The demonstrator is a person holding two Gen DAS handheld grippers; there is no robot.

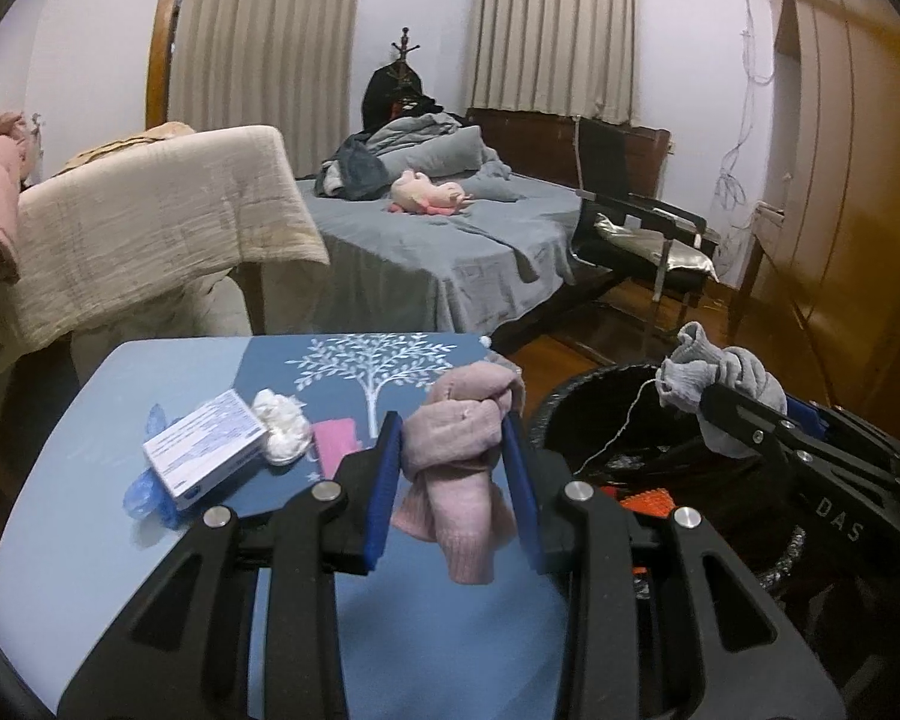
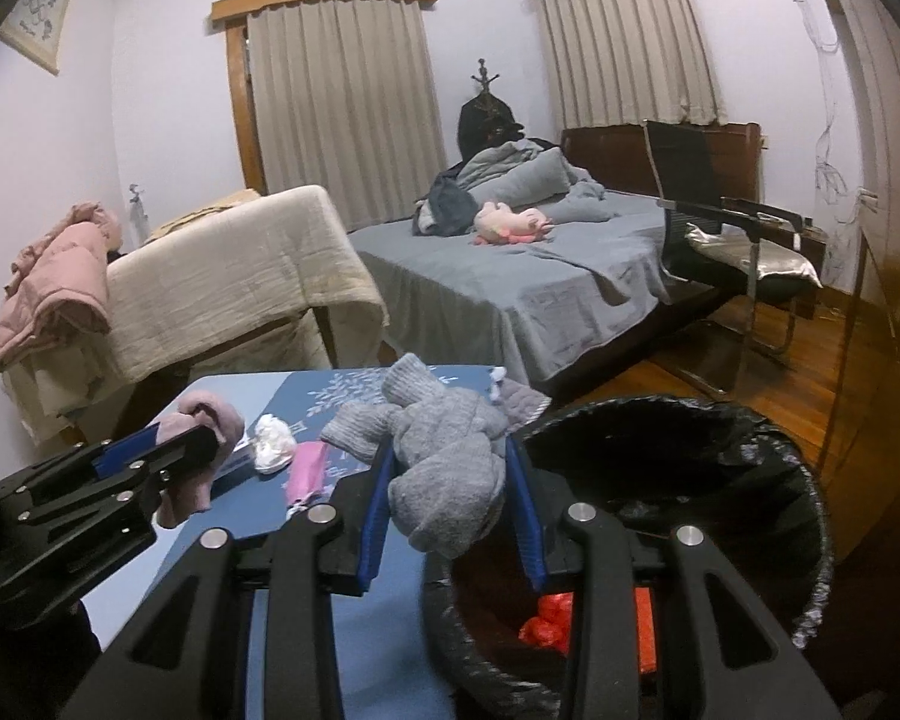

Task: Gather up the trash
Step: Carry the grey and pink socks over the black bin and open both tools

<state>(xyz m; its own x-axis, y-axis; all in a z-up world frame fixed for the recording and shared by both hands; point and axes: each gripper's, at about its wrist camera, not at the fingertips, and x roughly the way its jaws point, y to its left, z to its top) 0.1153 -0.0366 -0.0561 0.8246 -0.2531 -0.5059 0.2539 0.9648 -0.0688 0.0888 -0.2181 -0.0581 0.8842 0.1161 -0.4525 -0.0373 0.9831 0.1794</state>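
Note:
My left gripper (image 1: 453, 426) is shut on a knotted pink sock (image 1: 459, 468), which hangs above the blue table (image 1: 90, 516). In the right wrist view the same left gripper (image 2: 210, 438) shows at the left with the pink sock (image 2: 201, 420). My right gripper (image 2: 450, 450) is shut on a knotted grey sock (image 2: 444, 468), held over the table's right edge beside the black-lined trash bin (image 2: 810, 480). From the left wrist view the right gripper (image 1: 711, 393) holds the grey sock (image 1: 720, 378) above the bin (image 1: 546, 420). Orange trash (image 2: 546, 621) lies inside the bin.
On the table lie a white box (image 1: 207, 450), a crumpled white wad (image 1: 282, 429), a pink packet (image 1: 336, 444) and a blue plastic scrap (image 1: 144, 492). Behind stand a cloth-draped piece of furniture (image 1: 162, 222), a grey bed (image 1: 450, 240) and a black chair (image 1: 642, 228).

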